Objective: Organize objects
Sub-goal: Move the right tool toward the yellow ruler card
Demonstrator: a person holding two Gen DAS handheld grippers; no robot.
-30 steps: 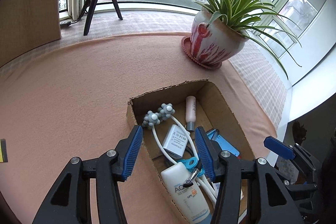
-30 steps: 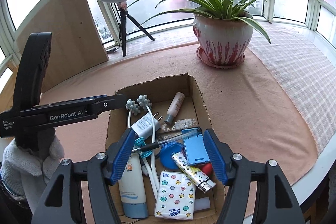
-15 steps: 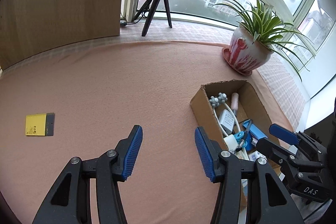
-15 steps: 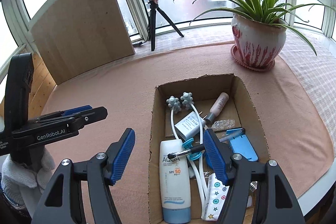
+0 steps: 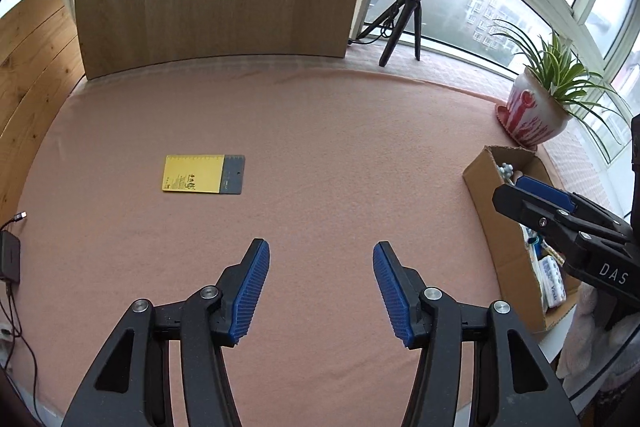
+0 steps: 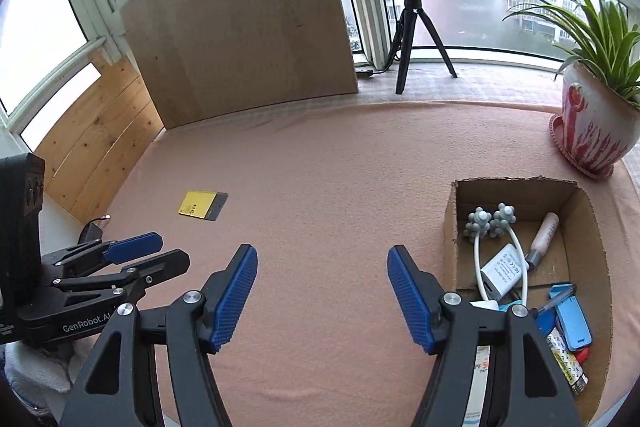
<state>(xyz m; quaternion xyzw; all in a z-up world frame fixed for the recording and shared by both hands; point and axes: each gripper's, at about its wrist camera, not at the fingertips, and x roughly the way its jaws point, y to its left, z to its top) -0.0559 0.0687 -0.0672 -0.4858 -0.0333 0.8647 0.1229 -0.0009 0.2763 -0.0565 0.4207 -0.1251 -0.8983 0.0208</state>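
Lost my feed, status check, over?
Left gripper, right gripper open, empty. Yellow-and-grey card flat on pink cloth, outside cardboard box. Nothing blocking it.

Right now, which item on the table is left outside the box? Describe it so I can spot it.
On the pink felt-covered table, look far left of the brown cardboard box. There a flat yellow rectangular card with a grey end strip lies alone on the felt, the only loose item.

Soft window daylight — sharp, fisheye-curved edges

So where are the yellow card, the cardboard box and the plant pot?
yellow card (image 5: 192, 174), left wrist view, middle of its yellow face.
cardboard box (image 6: 516, 195), right wrist view, inner far wall.
plant pot (image 6: 596, 131), right wrist view, front of its side.
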